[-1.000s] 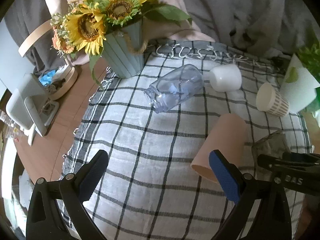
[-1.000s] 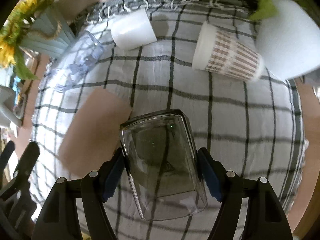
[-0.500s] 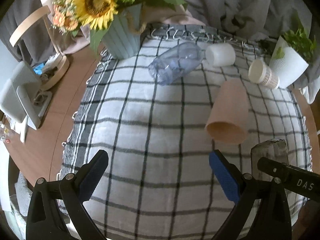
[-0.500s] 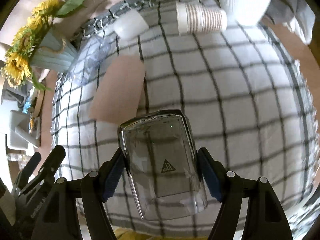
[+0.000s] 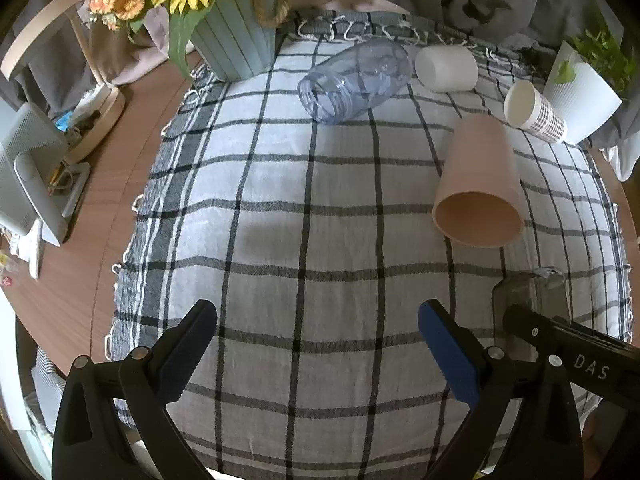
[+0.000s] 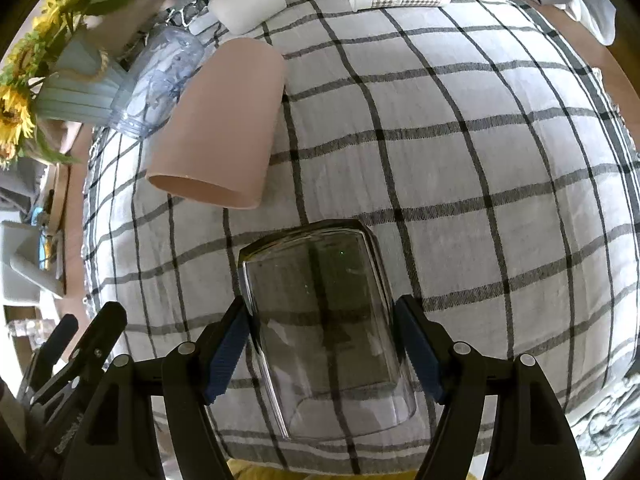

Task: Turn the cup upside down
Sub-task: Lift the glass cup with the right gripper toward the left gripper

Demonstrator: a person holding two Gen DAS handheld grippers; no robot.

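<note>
My right gripper (image 6: 320, 344) is shut on a smoky clear glass cup (image 6: 324, 328) and holds it above the checked cloth, its closed base pointing away from the camera. The same cup (image 5: 528, 304) shows at the lower right of the left wrist view, behind the right gripper's arm. My left gripper (image 5: 316, 344) is open and empty over the near part of the cloth. A pink cup (image 5: 476, 184) lies on its side, mouth toward me; it also shows in the right wrist view (image 6: 224, 120).
On the checked cloth (image 5: 304, 208) lie a clear blue jar (image 5: 356, 76), a white cup (image 5: 446, 68) and a checked paper cup (image 5: 532, 110). A sunflower vase (image 5: 236, 40) stands far left, a white plant pot (image 5: 580, 92) far right. The wooden table edge (image 5: 116, 184) is left.
Both grippers have pulled back and risen, so more of the cloth shows. The right gripper has kept hold of the glass cup. The cups on the cloth have not moved.
</note>
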